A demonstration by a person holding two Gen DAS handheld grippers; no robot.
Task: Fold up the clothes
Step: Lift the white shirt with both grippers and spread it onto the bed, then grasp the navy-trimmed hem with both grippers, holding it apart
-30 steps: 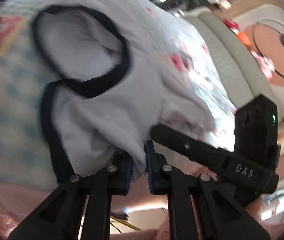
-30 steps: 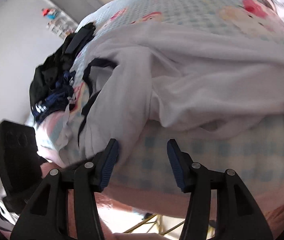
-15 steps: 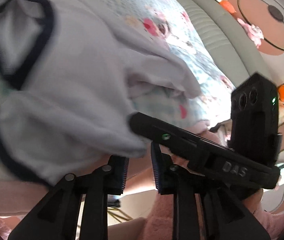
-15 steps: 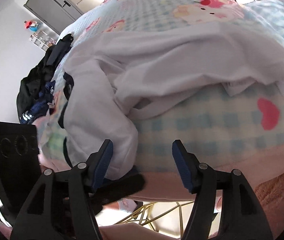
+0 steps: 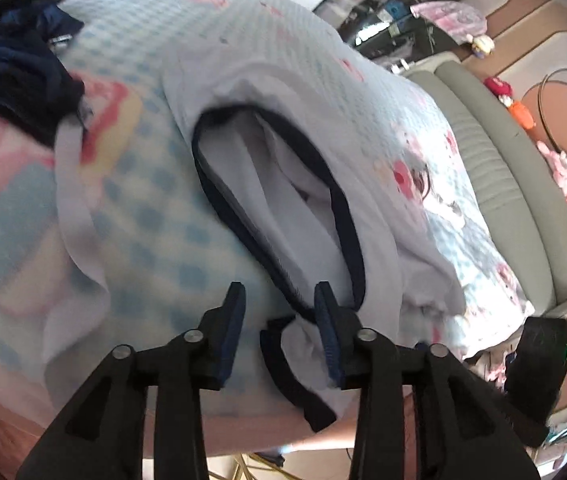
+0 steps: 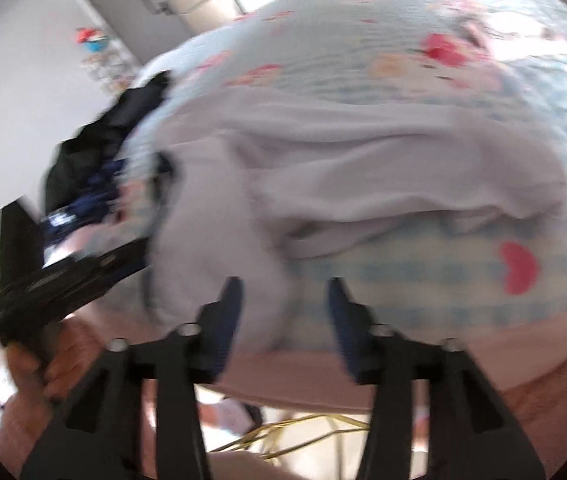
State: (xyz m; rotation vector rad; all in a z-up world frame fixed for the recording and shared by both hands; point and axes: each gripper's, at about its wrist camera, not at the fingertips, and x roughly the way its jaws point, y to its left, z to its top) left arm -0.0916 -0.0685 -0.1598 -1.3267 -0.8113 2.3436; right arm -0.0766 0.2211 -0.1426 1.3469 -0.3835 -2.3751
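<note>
A white garment with dark navy trim point(image 5: 291, 208) lies crumpled on a bed with a blue-checked cartoon cover point(image 5: 155, 200). My left gripper point(image 5: 279, 316) is open, its fingers spread at the garment's near trimmed edge, holding nothing. In the right wrist view the same white garment point(image 6: 343, 184) lies in folds. My right gripper point(image 6: 283, 308) is open, with the garment's near fold between its fingers. The left gripper's body point(image 6: 67, 276) shows at the left of that view.
A heap of dark clothes point(image 5: 11, 60) lies on the bed's far left, also in the right wrist view point(image 6: 95, 160). A grey padded headboard point(image 5: 523, 184) runs along the right. The bed's pink edge point(image 6: 403, 372) is just below my fingers.
My left gripper has let go of the white garment and opened; the garment now lies on the bed. My right gripper stayed open and shifted slightly along the near edge.
</note>
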